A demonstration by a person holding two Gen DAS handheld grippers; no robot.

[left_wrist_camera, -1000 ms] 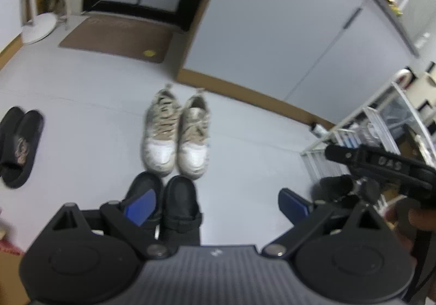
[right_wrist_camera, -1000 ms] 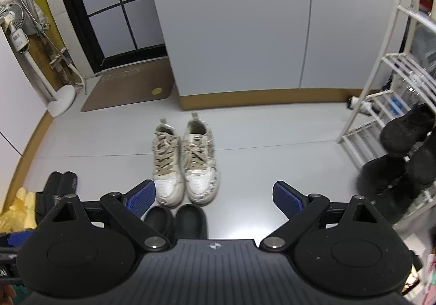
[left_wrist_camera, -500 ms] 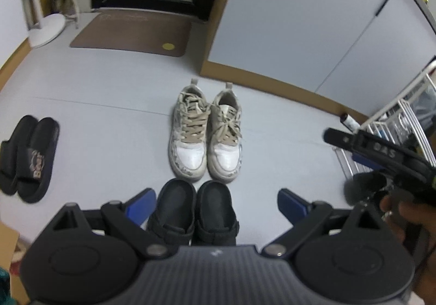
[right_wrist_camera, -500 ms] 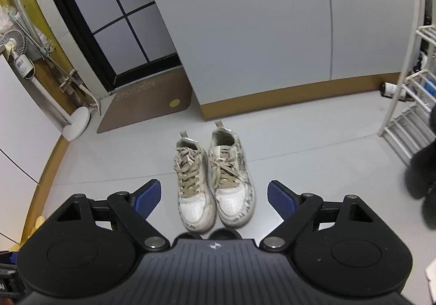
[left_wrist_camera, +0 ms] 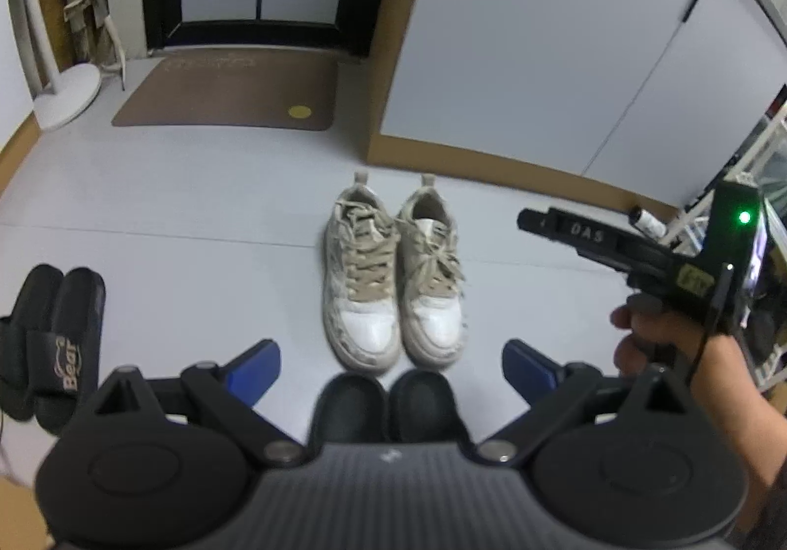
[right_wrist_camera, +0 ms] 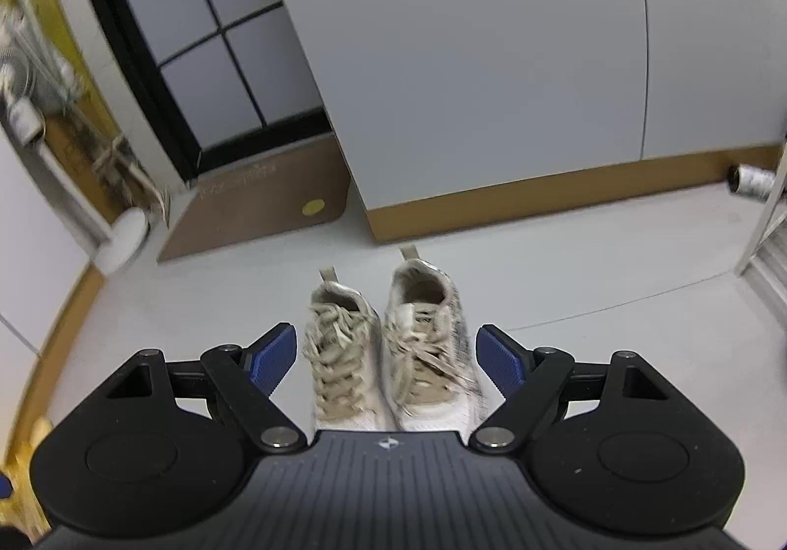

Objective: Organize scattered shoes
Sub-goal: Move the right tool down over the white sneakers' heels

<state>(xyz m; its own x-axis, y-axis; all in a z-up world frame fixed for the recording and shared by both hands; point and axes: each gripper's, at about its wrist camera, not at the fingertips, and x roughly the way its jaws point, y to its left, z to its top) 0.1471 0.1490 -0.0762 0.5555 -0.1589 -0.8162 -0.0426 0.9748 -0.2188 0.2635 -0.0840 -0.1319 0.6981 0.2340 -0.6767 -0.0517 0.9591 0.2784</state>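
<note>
Lettering is legible in two places in the left wrist view: "Bear" on the strap of the black slides [left_wrist_camera: 49, 343] at the left edge of the floor [left_wrist_camera: 196, 215], and "DAS" on the black bar of the right hand-held gripper [left_wrist_camera: 565, 225], which a hand [left_wrist_camera: 659, 343] holds at the right. The brown doormat [left_wrist_camera: 231, 87] carries embossed writing too faint to read, plus a yellow round spot [left_wrist_camera: 300, 111].

The beige sneakers [left_wrist_camera: 391, 274] stand as a pair, sides touching, in the middle of the floor. Their long axes run near to far, white toe caps nearer the cameras, heel tabs toward the wall panel [left_wrist_camera: 541, 33] with its brown skirting. Just nearer than the toes lies a pair of black clogs [left_wrist_camera: 383, 407], set side by side on the same line and partly hidden by the left hand-held gripper [left_wrist_camera: 391, 365], whose blue pads stand wide apart over the clogs without touching them.

In the right wrist view, the right hand-held gripper [right_wrist_camera: 386, 355] has its jaws closing; the sneakers [right_wrist_camera: 388, 348] lie between the blue pads, the right pad close beside the right shoe, contact not certain. A white rack [right_wrist_camera: 767, 225] stands at the right, a small spool-like item [right_wrist_camera: 750, 178] by the skirting, and a fan base [left_wrist_camera: 66, 95] at far left.
</note>
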